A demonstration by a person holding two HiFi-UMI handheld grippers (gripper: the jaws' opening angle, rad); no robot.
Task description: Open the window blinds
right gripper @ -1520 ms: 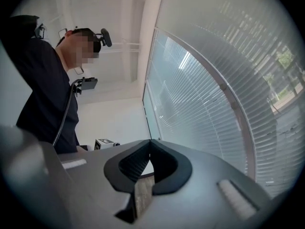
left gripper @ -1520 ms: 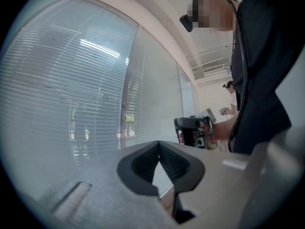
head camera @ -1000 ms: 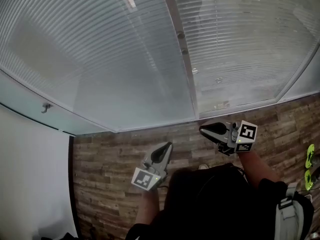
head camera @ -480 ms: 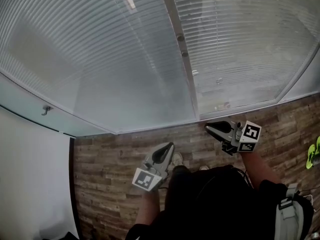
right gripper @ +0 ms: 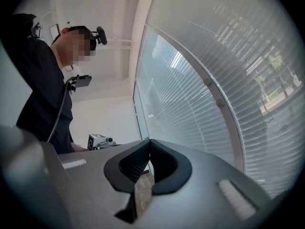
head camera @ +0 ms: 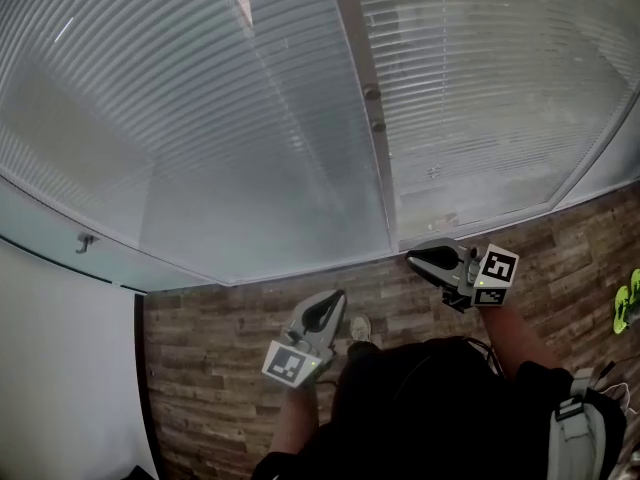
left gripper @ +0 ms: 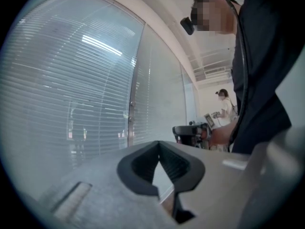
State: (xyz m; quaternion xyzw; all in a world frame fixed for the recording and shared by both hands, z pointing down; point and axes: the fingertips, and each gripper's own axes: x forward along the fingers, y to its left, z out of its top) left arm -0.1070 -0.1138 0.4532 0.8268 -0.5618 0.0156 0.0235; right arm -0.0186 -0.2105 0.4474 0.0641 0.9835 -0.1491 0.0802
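Left claw: the left gripper sits at 6 o'clock in the head view, nose toward 1 o'clock. In the left gripper view its jaws are pressed together at the tips, with nothing between them.
Right claw: the right gripper sits at 4 o'clock, nose toward 9 o'clock, near the foot of the window post. Its jaws are pressed together too and hold nothing.
Task thing: the window blinds fill the upper head view from 9 through 12 to 3 o'clock, in two panels, one on either side of the post.
Long axis: each slat runs level, side to side along the window. The slats are stacked one above another from the sill upward.
Facing: the slats lie nearly flat to the pane — only a faint blur of outdoors shows through the right panel in the right gripper view.
Knobs: two small round knobs sit on the post at 12 to 1 o'clock, one above the other.
Contact: both grippers are apart from blinds and post.
Floor: wood-plank floor from 4 to 8 o'clock — a shoe is just beside the left gripper.
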